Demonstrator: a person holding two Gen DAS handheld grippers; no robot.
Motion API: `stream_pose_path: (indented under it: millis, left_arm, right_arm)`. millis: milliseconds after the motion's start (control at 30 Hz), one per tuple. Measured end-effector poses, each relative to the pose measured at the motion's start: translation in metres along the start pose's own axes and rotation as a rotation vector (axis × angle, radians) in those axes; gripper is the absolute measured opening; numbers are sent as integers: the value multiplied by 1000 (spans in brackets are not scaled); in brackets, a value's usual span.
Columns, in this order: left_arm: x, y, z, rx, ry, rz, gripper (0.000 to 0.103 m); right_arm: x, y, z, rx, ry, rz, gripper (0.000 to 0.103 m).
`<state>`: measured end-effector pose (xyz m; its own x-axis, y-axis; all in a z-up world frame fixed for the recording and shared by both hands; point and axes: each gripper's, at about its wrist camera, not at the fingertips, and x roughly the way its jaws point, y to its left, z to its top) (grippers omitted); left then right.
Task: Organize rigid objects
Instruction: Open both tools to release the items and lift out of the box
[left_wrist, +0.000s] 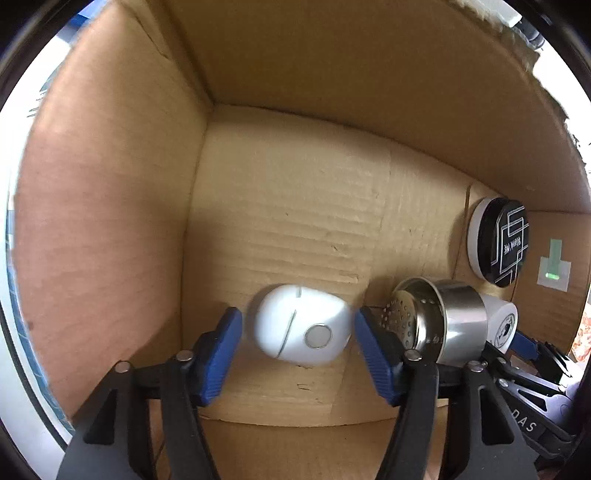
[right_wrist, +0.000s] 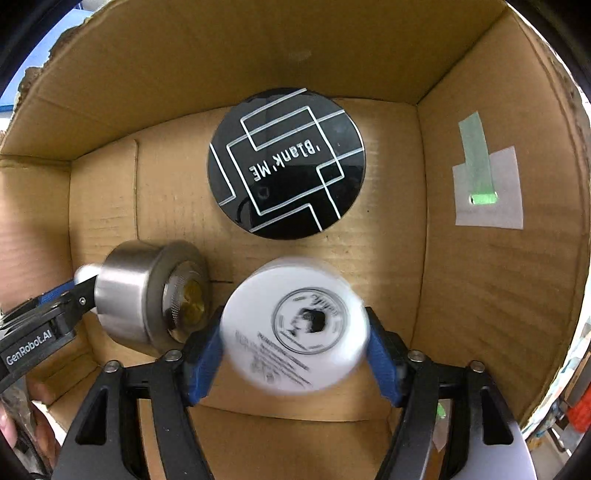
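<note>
Inside the box (left_wrist: 110, 184), my left claw (left_wrist: 298, 328) spreads around a white case (left_wrist: 303, 325); my right claw (right_wrist: 295, 332) pinches a white jar (right_wrist: 295, 325), black compact (right_wrist: 286, 164) at twelve o'clock.

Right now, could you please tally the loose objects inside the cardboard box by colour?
White: 2, the earbud case and the round jar
Silver: 1, the metal strainer cup
Black: 1, the round compact, with a white base
Total: 4, all inside the cardboard box
</note>
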<state>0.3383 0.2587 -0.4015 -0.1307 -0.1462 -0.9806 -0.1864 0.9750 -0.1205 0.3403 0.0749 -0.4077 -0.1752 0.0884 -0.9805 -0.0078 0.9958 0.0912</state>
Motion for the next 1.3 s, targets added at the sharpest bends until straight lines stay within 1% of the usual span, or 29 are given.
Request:
stream_pose_path:
  millis: [67, 167, 200, 233, 267, 333, 367, 400, 533, 600, 733, 833, 1000, 1133, 1300]
  left_arm:
    - [-4, 0, -2, -3, 1, 4, 62]
    - [-14, -6, -7, 10, -14, 8, 69]
    - [-19, -10, -11, 13, -22, 5, 74]
    - [-23, -12, -14, 16, -31, 6, 80]
    - [-29, -15, -17, 20, -46, 11, 84]
    - [-39, -19, -25, 23, -65, 21, 97]
    - [-44, -22, -28, 26, -73, 25, 99]
    - [-49, -24, -31, 29, -81, 25, 101]
    - [-71, -34, -50, 38, -118, 33, 101]
    - [-82, -37, -56, 44, -135, 34, 101]
    - [-107, -27, -64, 51, -184, 36, 101]
    - [-126, -25, -72, 61, -222, 37, 101]
    - [-155, -29, -98, 79, -279, 40, 101]
    - [-173, -35, -117, 106, -310, 33, 101]
    - [-187, -44, -133, 127, -337, 33, 101]
  right_arm:
    - [-6, 1, 4, -9, -5, -16, 77]
    - [-17, 6, 2, -21, -13, -21, 83]
    - [-21, 8, 0, -26, -18, -25, 84]
    - [-24, 10, -11, -33, -26, -30, 86]
    - [-29, 11, -13, -39, -32, -23, 87]
    - [-37, 12, -17, -43, -45, -19, 94]
    - [-42, 13, -19, -42, -52, -12, 98]
    - [-45, 13, -21, -45, -55, -6, 98]
    - [-60, 23, -38, -63, -79, -3, 100]
    - [-67, 24, -46, -68, -95, 3, 103]
    - [-87, 23, -60, -75, -124, 11, 103]
    - [-100, 15, -73, -83, -147, 14, 103]
    - [-128, 3, -98, -90, -177, 34, 103]
    - [-146, 1, -119, -99, -214, 51, 103]
    - [-167, -5, -136, -108, -260, 69, 103]
